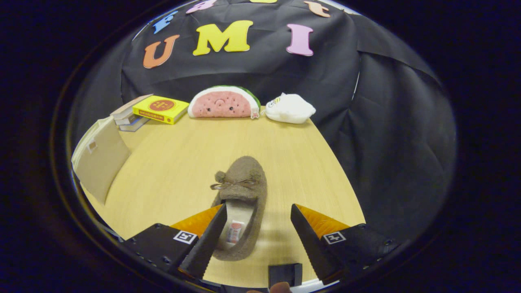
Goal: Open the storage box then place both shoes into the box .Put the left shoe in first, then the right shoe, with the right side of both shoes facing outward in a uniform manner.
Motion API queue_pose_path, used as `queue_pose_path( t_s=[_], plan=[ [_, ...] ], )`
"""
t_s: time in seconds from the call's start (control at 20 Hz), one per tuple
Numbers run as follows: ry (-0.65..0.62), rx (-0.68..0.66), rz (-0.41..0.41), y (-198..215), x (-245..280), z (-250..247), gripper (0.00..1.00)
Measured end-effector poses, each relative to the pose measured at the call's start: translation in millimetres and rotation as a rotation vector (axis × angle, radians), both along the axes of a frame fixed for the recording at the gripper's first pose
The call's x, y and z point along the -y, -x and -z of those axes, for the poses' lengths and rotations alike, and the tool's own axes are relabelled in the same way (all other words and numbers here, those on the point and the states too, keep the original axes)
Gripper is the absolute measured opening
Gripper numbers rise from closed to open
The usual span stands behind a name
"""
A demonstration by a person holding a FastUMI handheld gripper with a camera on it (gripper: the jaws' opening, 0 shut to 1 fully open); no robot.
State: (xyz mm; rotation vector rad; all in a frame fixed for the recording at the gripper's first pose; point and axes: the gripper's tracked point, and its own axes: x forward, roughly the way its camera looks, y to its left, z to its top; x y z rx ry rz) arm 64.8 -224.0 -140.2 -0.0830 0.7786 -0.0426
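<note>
— Brown and fuzzy, what is that in front of you?

— A shoe, a soft slipper with a small bow across its top. It lies flat on the pale wooden surface, toe pointing away from me, heel toward me, its light insole showing with a small label on it.

— And your tongs?

— Spread wide, holding nothing. My left finger sits over the heel end of the shoe, crossing its opening. My right finger stands apart from the shoe, over bare wood. The shoe lies partly between the fingers, nearer the left one, and its toe reaches beyond the tips.

— Are the fingers touching the shoe?

— I cannot tell whether the left one touches it or only hangs above. The right one plainly does not.

— Where is the box?

— Off to my left, at the edge of the surface, well apart from the shoe: a beige box with a flat panel facing me. Whether it is open I cannot tell.

— What else is out there?

— At the far edge, against the black cloth wall: a stack of books with a yellow book leaning on it, a watermelon-slice plush beside that, and a white plush just to its right.
</note>
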Motion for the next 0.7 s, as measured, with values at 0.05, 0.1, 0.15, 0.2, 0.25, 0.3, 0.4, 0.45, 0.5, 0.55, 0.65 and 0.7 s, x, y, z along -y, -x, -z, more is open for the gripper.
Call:
queue_pose_path(
  t_s=[0.05,0.1,0.15,0.2,0.25,0.3,0.4,0.45,0.5,0.55,0.65,0.7],
  plan=[
    [-0.016,-0.015,0.004,-3.0,0.5,5.8,0.96],
    [-0.031,-0.023,0.012,-6.7,0.9,9.7,0.96],
    [-0.043,-0.030,0.016,-10.2,1.6,14.4,0.96],
    [-0.050,-0.037,0.019,-14.3,1.6,21.0,0.96],
    [-0.060,-0.041,0.018,-17.1,0.7,24.2,0.94],
    [-0.073,-0.048,0.018,-19.9,-0.8,27.3,0.83],
    [-0.104,-0.058,0.032,-24.3,-1.9,35.8,0.57],
    [-0.128,-0.059,0.038,-26.1,-3.6,37.7,0.44],
    [-0.144,-0.064,0.041,-25.8,-6.0,39.8,0.31],
    [-0.143,-0.061,0.039,-25.9,-4.5,39.2,0.18],
    [-0.125,-0.043,0.051,-29.2,0.3,39.3,0.18],
    [-0.130,-0.048,0.047,-31.9,-3.5,43.8,0.00]
  ],
)
